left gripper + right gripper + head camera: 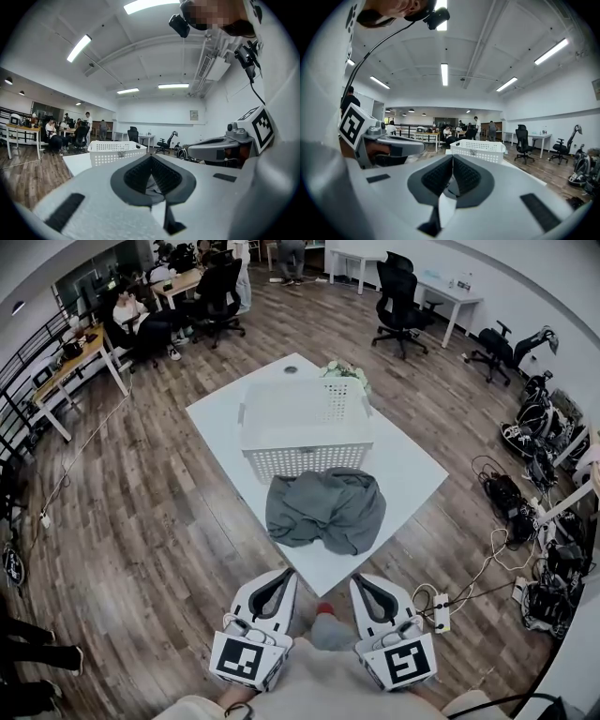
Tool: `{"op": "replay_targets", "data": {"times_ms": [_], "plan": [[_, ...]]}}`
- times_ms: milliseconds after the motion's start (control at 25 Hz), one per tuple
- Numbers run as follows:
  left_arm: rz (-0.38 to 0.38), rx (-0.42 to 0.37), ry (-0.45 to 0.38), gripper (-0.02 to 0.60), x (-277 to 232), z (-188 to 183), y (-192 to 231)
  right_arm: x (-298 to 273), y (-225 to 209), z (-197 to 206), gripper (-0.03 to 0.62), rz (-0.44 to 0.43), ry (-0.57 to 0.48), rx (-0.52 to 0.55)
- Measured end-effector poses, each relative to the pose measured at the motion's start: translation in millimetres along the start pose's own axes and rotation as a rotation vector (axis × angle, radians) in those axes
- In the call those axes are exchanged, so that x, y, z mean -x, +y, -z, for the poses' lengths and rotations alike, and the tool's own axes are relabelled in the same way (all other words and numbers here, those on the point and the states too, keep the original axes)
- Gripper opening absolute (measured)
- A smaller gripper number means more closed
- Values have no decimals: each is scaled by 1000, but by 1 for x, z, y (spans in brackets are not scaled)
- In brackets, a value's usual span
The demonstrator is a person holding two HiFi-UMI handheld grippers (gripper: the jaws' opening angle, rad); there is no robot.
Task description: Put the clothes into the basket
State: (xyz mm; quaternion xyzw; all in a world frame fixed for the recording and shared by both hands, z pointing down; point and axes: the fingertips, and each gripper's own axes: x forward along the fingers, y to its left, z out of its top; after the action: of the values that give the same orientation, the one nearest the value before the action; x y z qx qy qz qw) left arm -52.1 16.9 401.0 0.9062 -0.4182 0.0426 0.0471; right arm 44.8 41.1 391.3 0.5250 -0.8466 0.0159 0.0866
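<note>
Two pairs of tongs are in play, both fully closed with nothing between the pads. The left tongs (pixel 284 576) and right tongs (pixel 363 581) sit side by side, short of the near corner of the counter (pixel 223 418). The grey garment (pixel 325 510) lies crumpled on the counter, between that corner and the near wall of the white basket (pixel 309 461), apparently touching the wall. The basket looks empty.

Hazards I expect from here:

1. Closed pads on arrival. If I reach the cloth without opening first, I will shove it instead of gripping it. Cause: late opening.
2. Garment off the edge. It lies close to the near corner, so a drag toward me could slide it onto the floor (pixel 141 521). Cause: pulling before lifting.
3. Basket displaced. It looks light, so a low carry could catch the rim and push it toward the far side. Cause: too little lift over the wall.
4. Partial deposit. Soft cloth held at two points sags, and a fold may hang outside the rim. Cause: grips set too near one edge.
5. Footing. A power strip (pixel 441 612) and cables lie on the floor near my right side.
</note>
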Motion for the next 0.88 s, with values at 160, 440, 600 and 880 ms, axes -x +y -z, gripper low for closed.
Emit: {"op": "replay_targets", "data": {"times_ms": [160, 440, 600, 880], "plan": [[-6, 10, 7, 14, -22, -2, 12, -20, -16, 2, 17, -12, 9, -3], [14, 60, -5, 14, -57, -9, 25, -56, -38, 2, 17, -50, 34, -12], [18, 68, -8, 14, -80, -11, 33, -73, -55, 5, 17, -71, 48, -21], [6, 31, -60, 14, -119, -18, 50, -108, -86, 12, 17, -115, 58, -23]]}}
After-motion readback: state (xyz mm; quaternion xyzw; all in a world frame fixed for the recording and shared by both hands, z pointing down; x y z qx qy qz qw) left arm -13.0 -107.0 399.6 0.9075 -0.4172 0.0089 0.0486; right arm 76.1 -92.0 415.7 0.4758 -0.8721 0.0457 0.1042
